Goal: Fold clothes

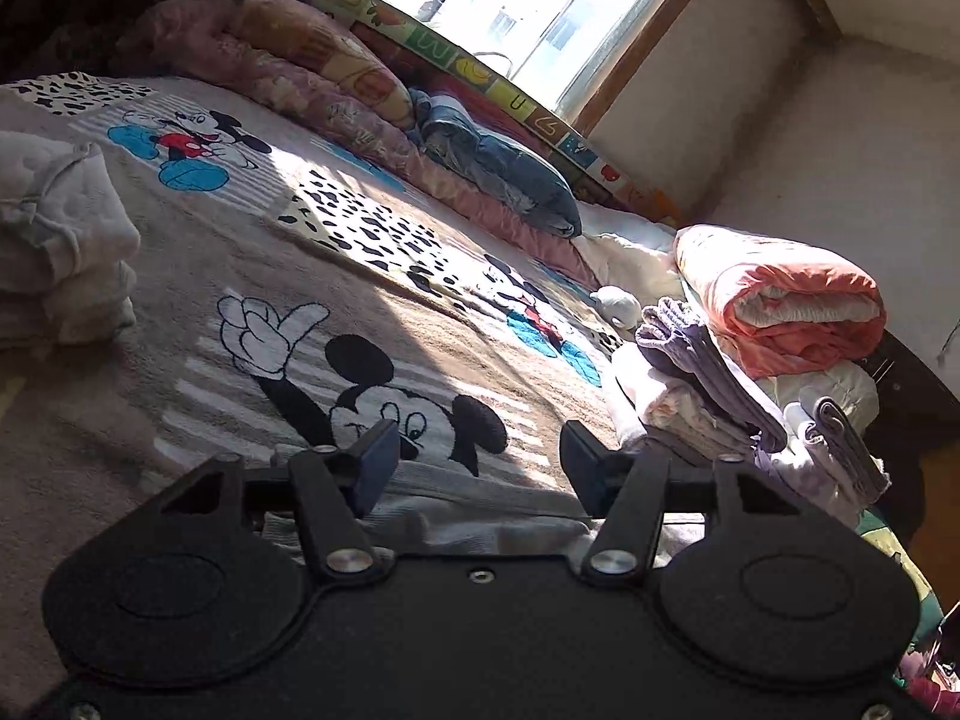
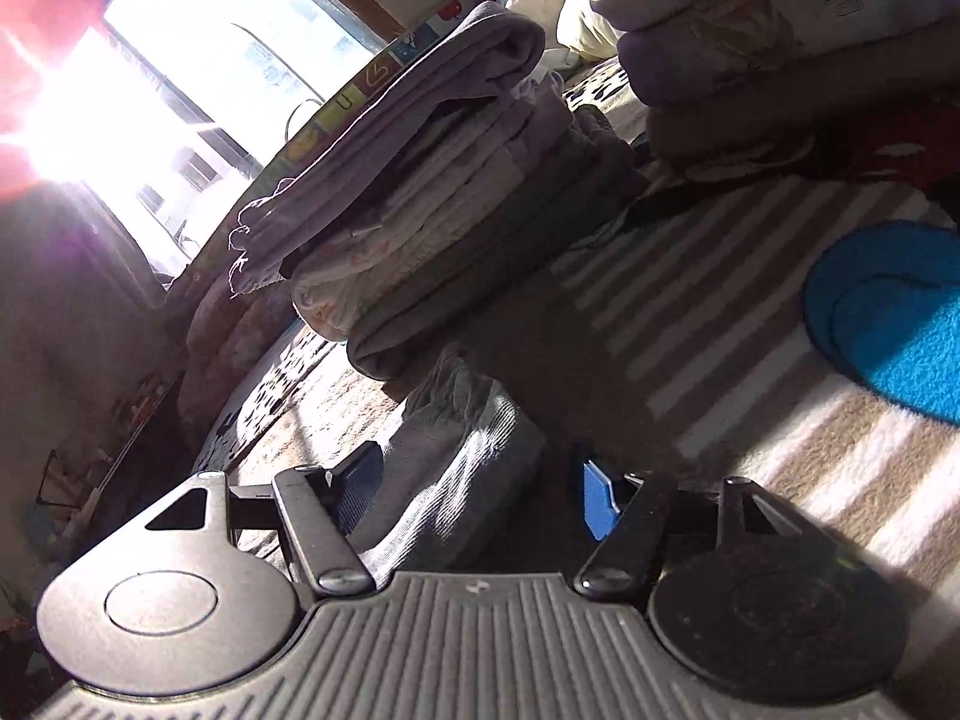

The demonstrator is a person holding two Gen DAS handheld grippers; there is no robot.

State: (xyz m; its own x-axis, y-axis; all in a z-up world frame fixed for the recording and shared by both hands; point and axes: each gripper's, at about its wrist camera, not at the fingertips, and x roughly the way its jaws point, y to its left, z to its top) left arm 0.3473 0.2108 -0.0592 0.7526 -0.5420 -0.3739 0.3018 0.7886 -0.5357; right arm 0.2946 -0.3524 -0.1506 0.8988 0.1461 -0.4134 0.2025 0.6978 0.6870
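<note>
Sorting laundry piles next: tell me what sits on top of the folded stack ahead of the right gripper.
A folded greyish-purple garment with a frayed edge tops the folded stack; white and patterned layers show beneath it. Whatever lies deeper between those layers is covered.

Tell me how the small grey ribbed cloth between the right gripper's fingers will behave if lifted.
The small grey ribbed cloth looks soft and creased, so it will probably droop rather than hold shape. It seems thin, so likely light. The right gripper is open around it; the knit should grip the blue pads fairly well, though loose layers may unfold.
</note>
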